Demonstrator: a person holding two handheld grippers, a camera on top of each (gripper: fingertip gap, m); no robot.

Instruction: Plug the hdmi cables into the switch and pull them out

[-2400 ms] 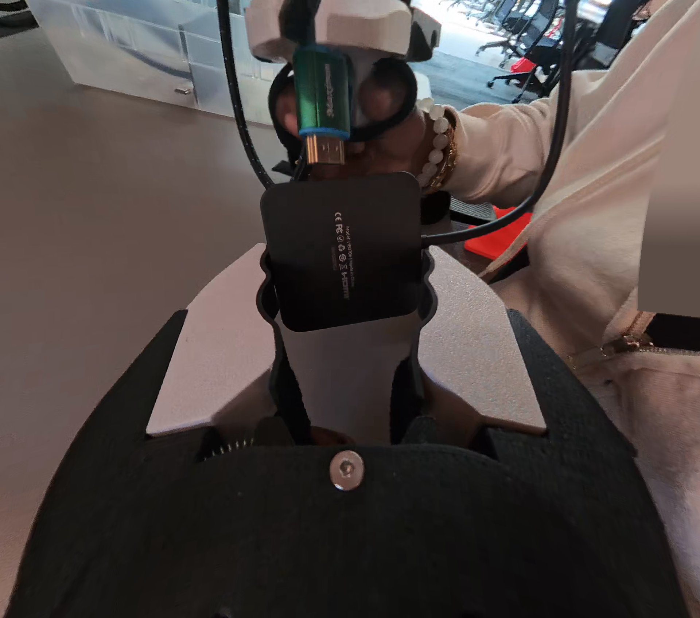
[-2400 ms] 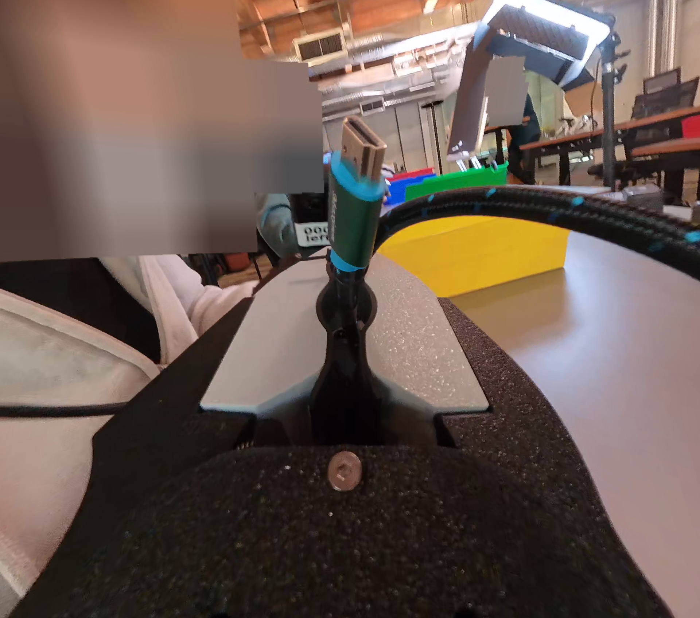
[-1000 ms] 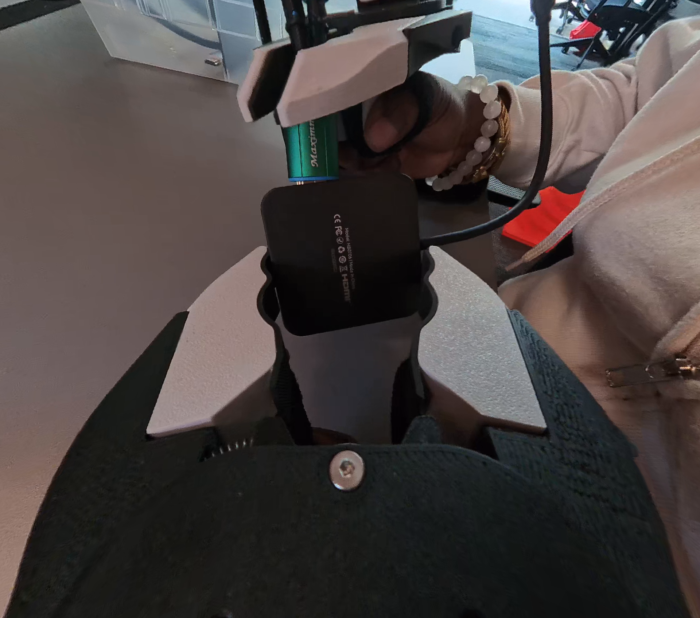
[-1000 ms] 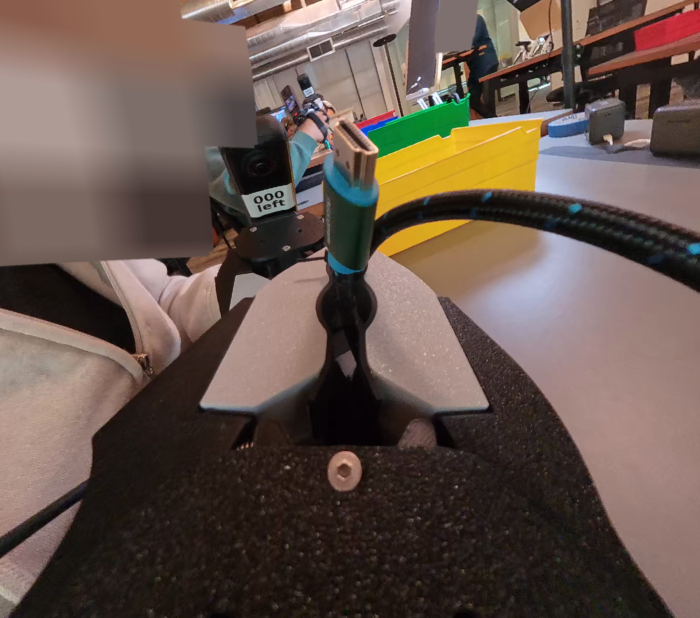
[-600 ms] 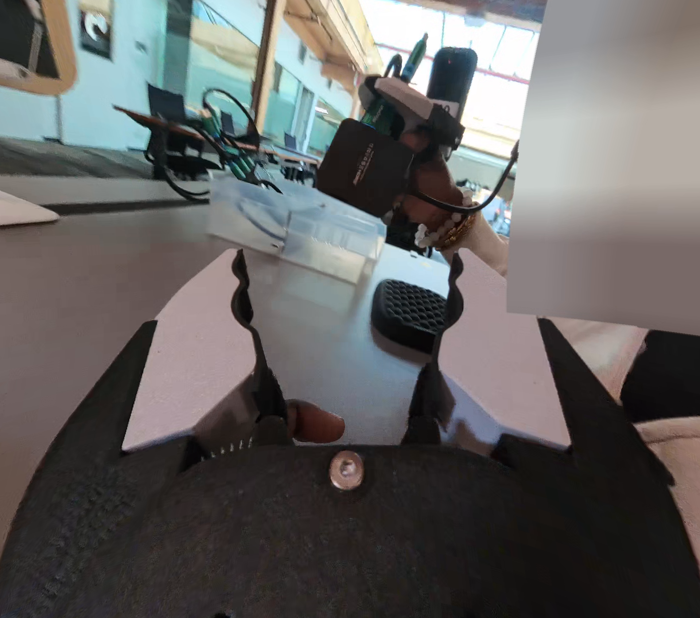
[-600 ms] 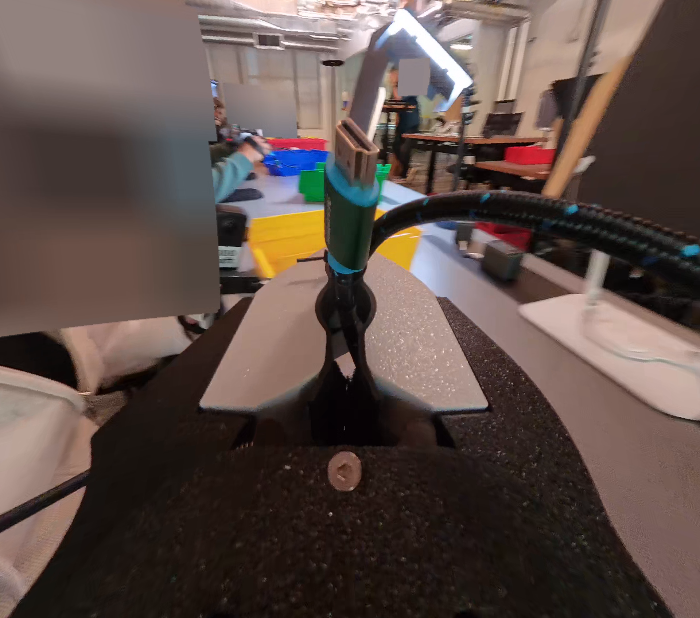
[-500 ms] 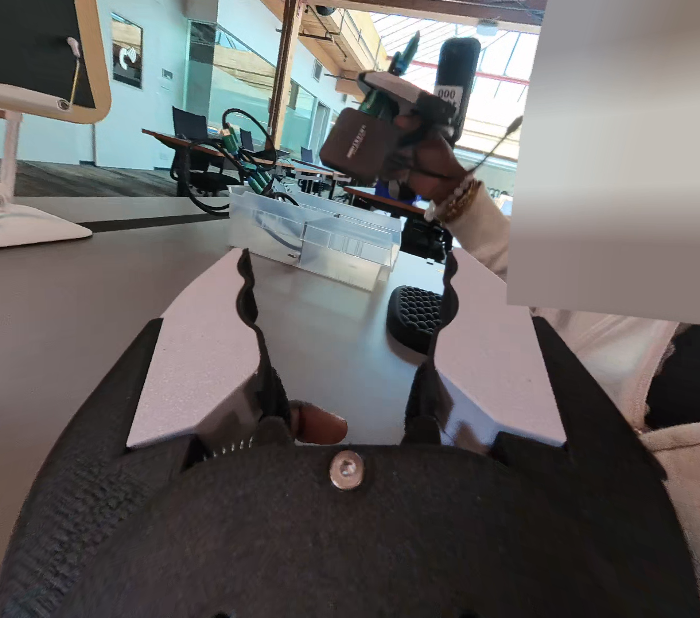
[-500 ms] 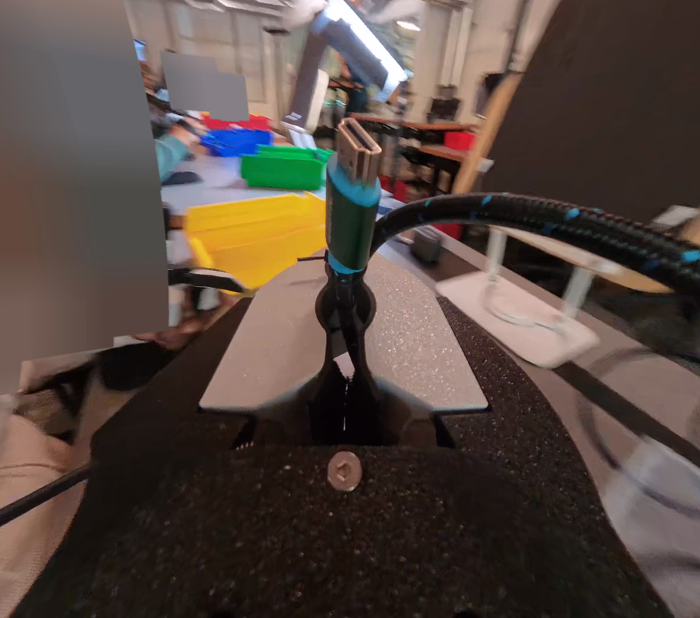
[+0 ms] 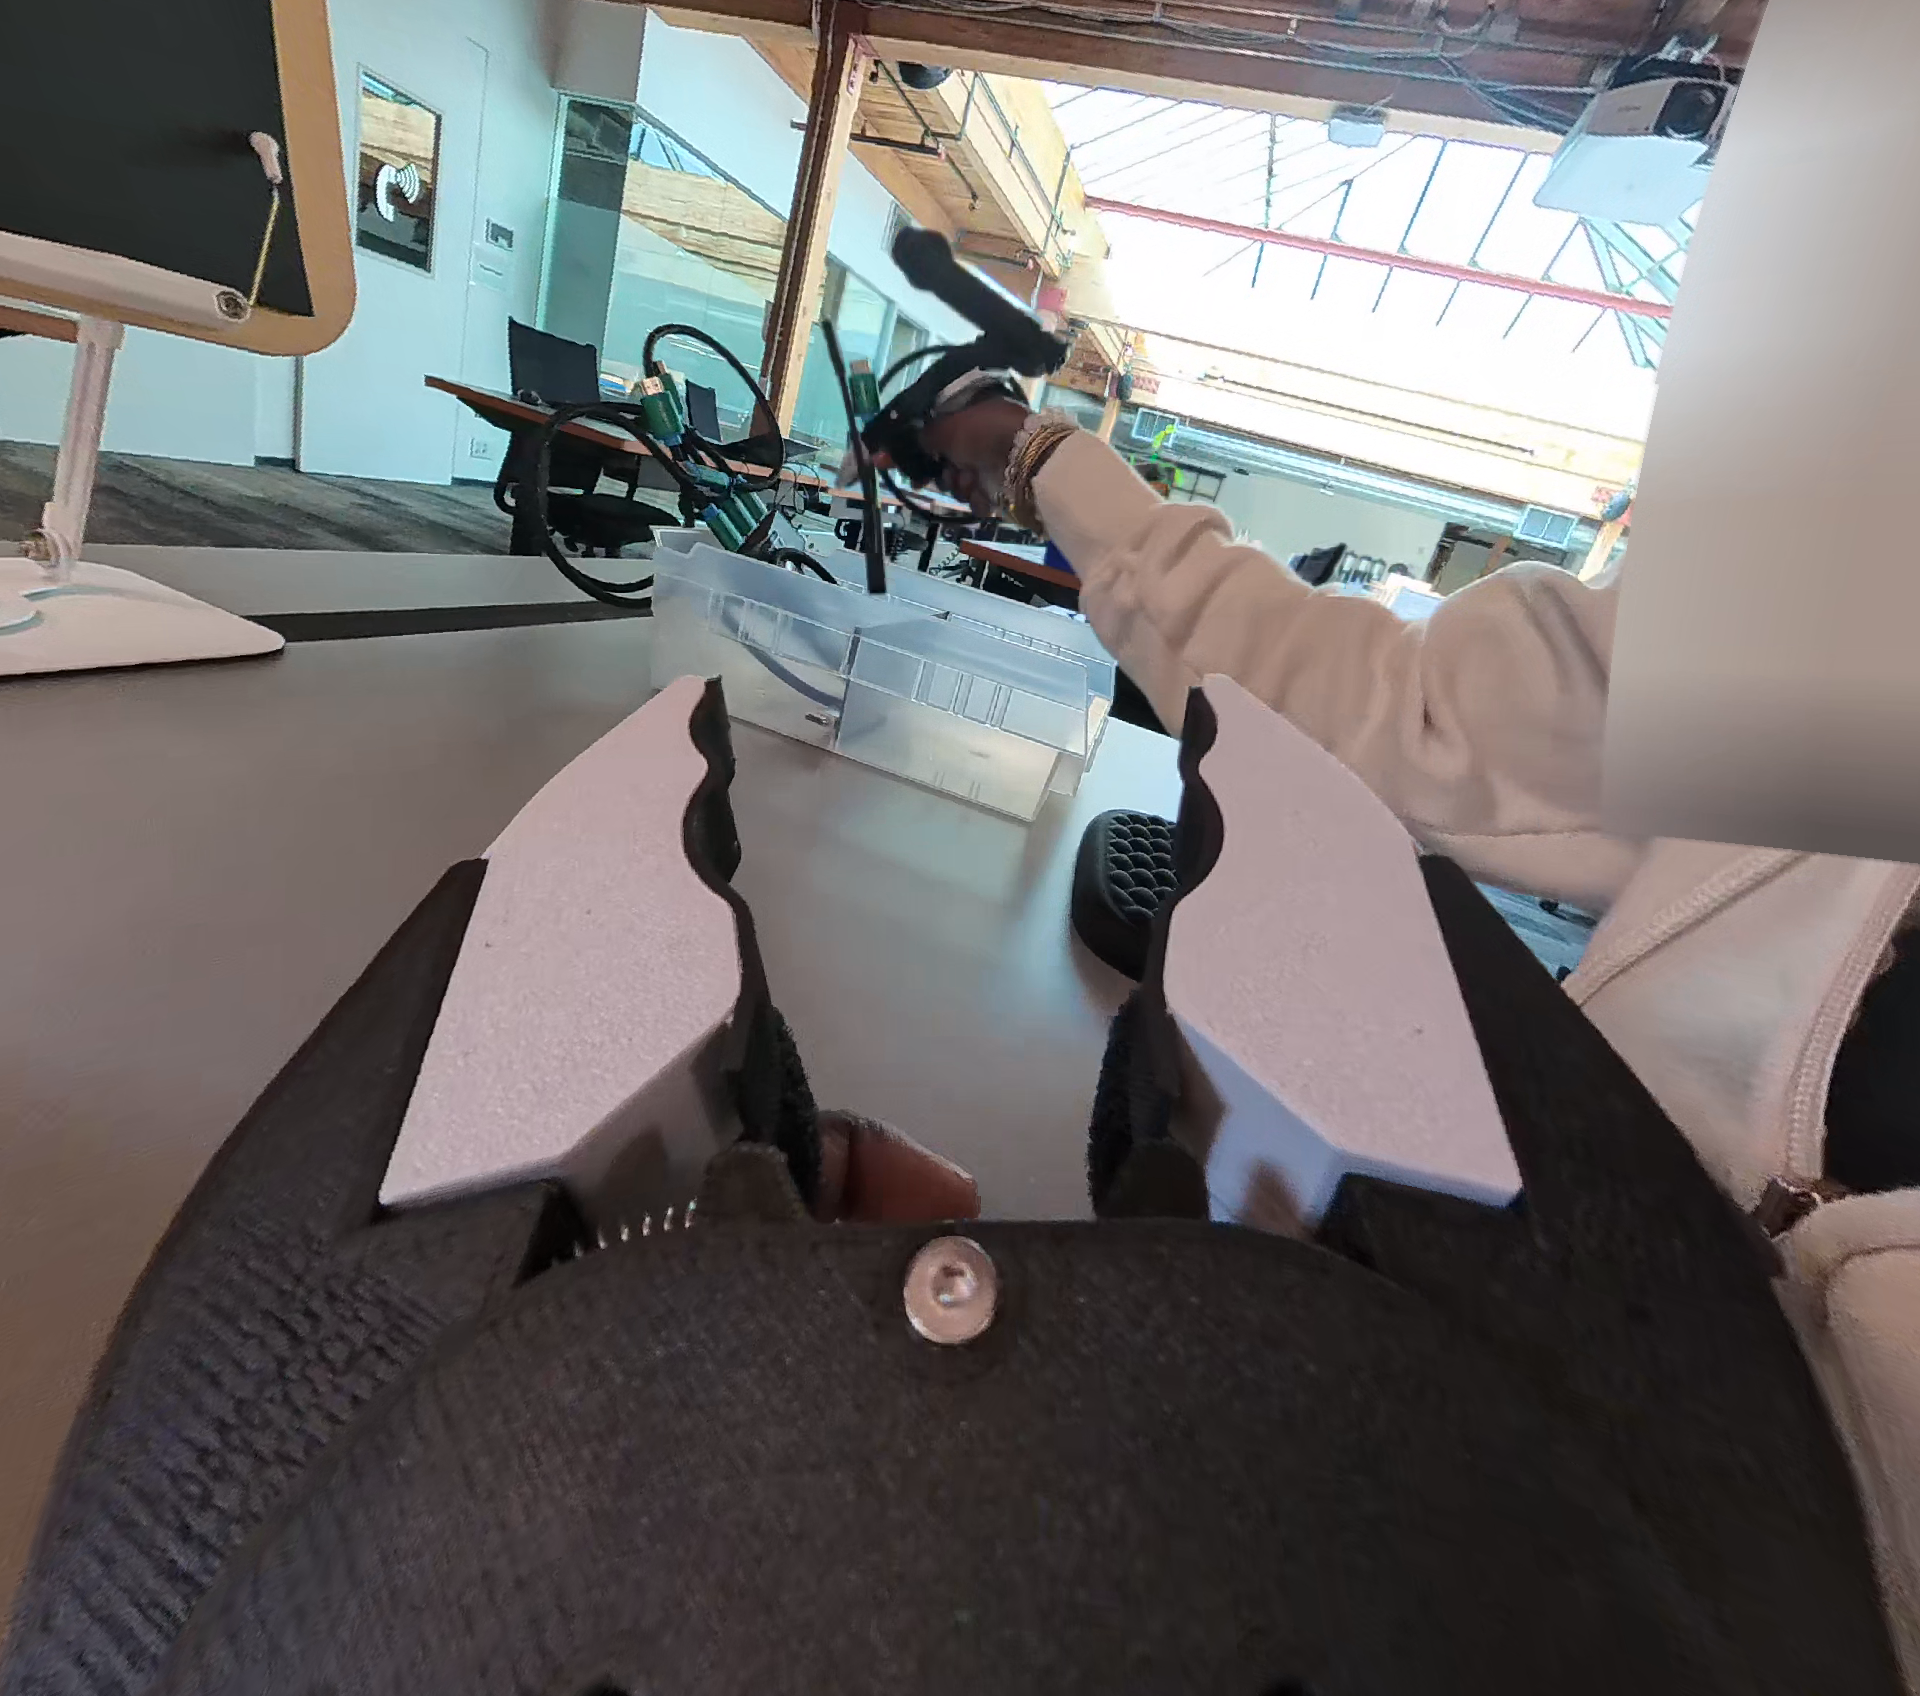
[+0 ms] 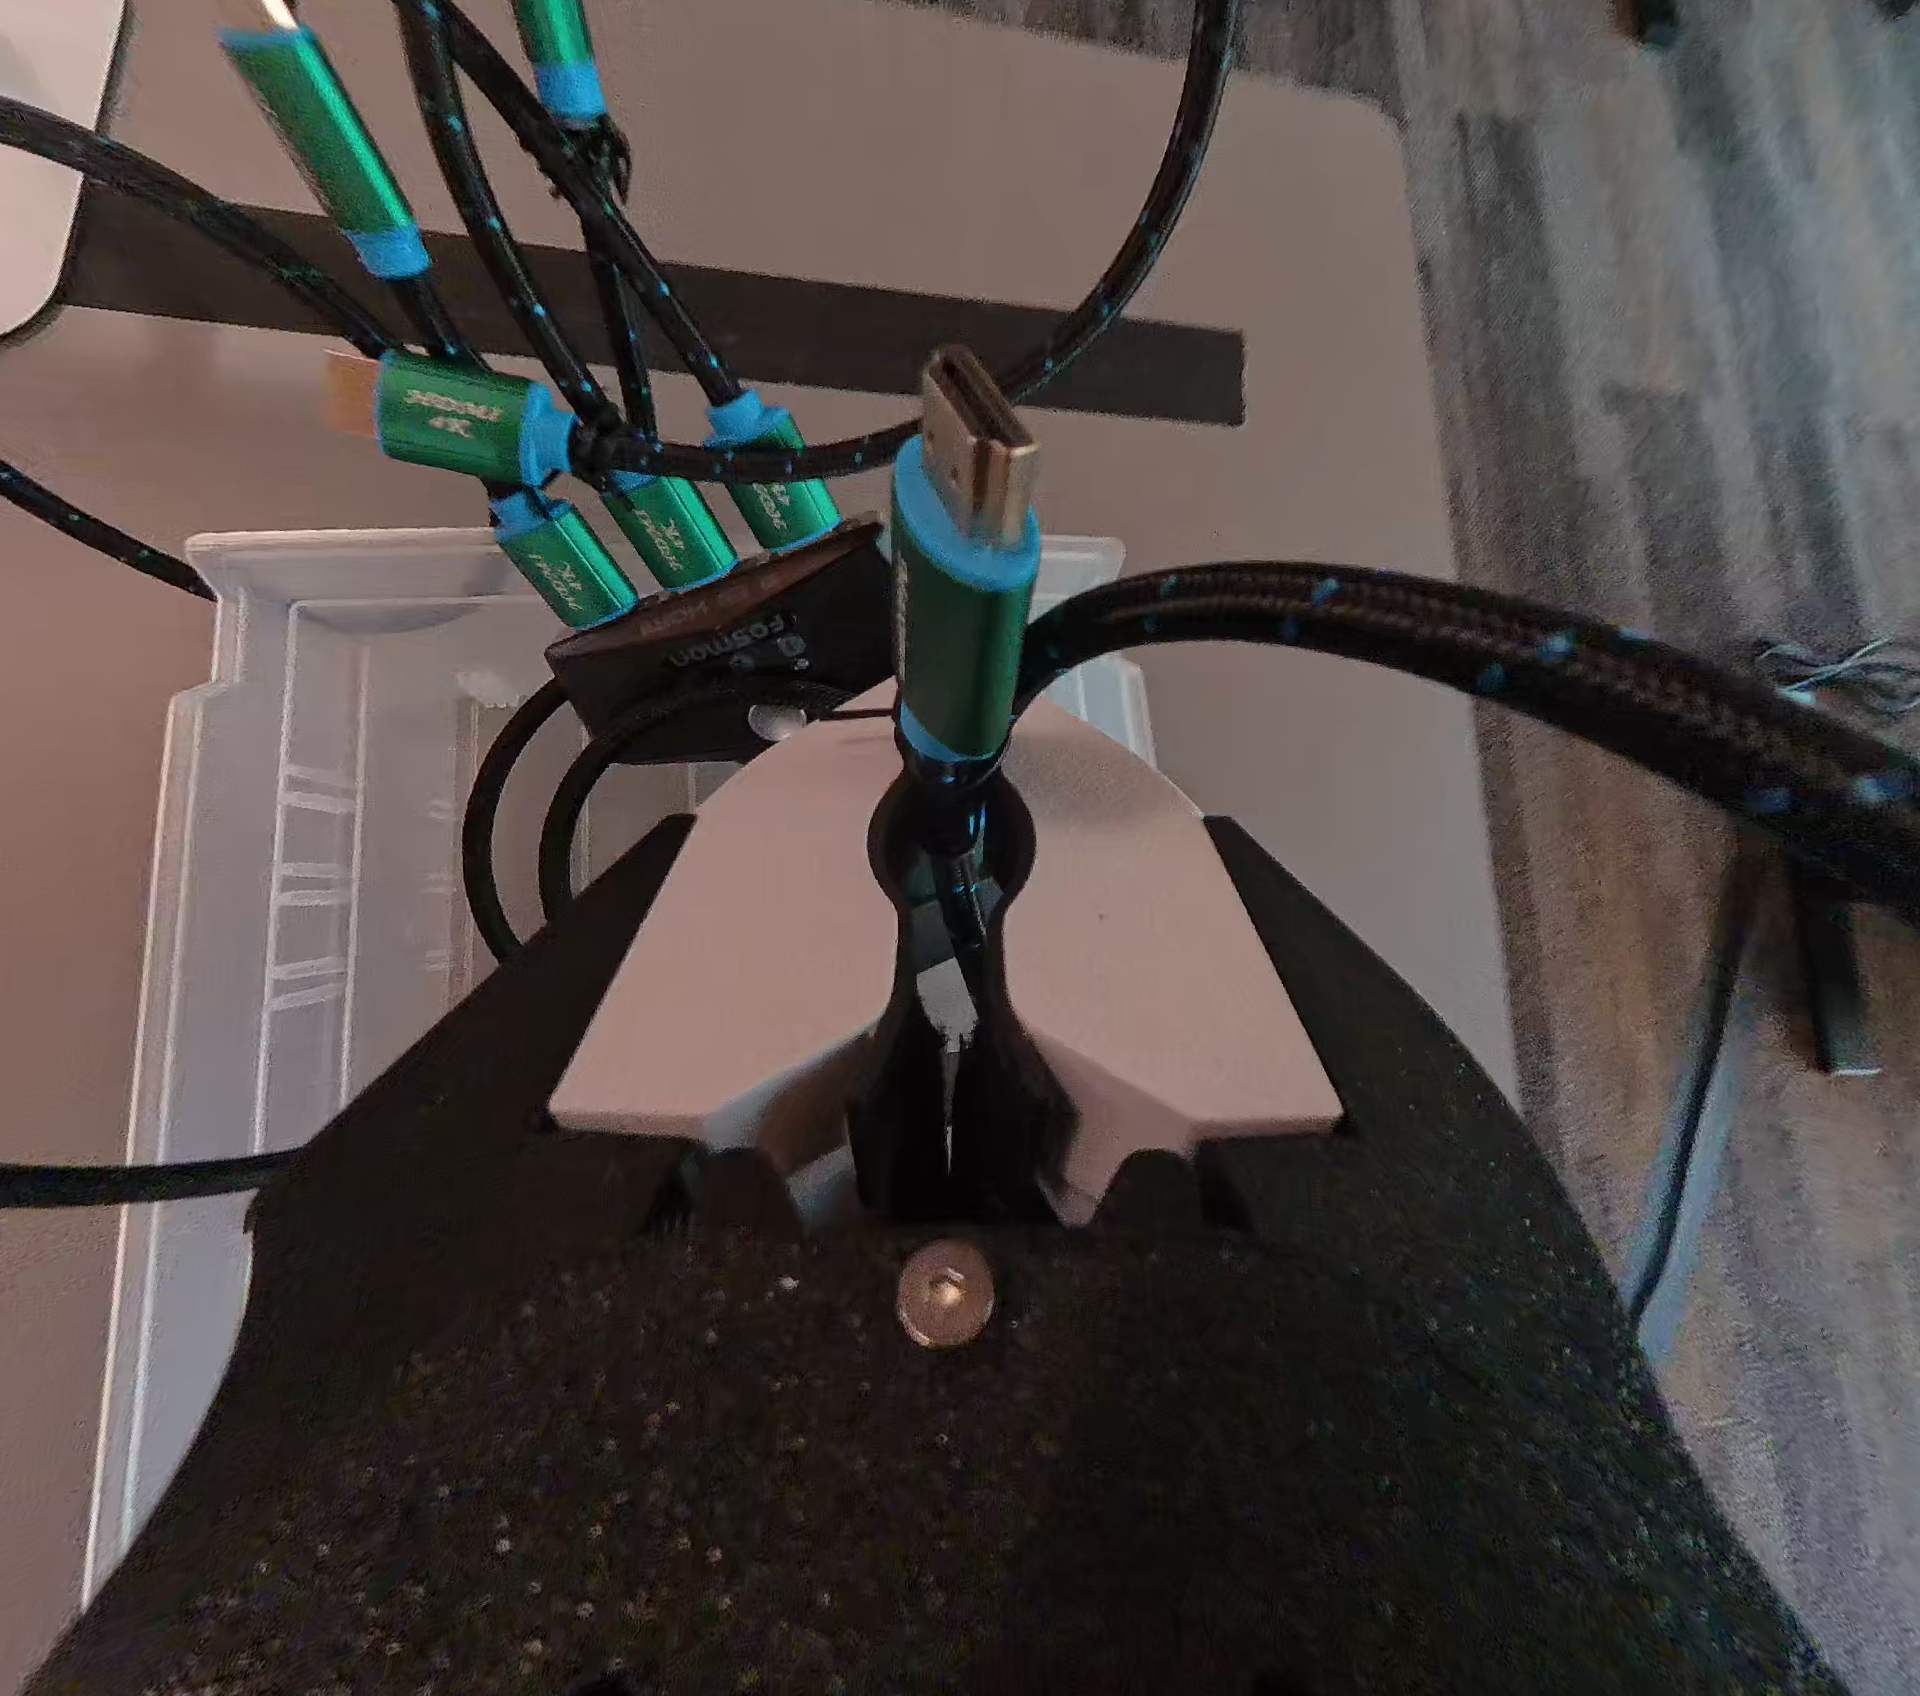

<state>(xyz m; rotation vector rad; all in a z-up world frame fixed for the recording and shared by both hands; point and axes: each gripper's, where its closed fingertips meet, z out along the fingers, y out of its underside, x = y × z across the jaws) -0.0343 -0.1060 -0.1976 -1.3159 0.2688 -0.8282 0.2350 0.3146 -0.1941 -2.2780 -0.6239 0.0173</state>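
Between pulls: one HDMI plug out and in my right grip, three seated in the switch.

My right gripper (image 10: 951, 825) was clamped on the braided cable just under the green HDMI plug (image 10: 961, 597), whose gold tip pointed toward twelve o'clock, free of any port. The black switch (image 10: 727, 638) lay tilted at about ten o'clock from that plug, over the clear plastic bin (image 10: 301, 815), with three green plugs (image 10: 665, 540) seated in its edge (two more loose plugs hung farther up, near eleven). My left gripper (image 9: 951, 825) stood wide open and held nothing, low over the grey table (image 9: 260, 815). I judged the next move was to drop this cable in the bin, then have the left steady the switch.
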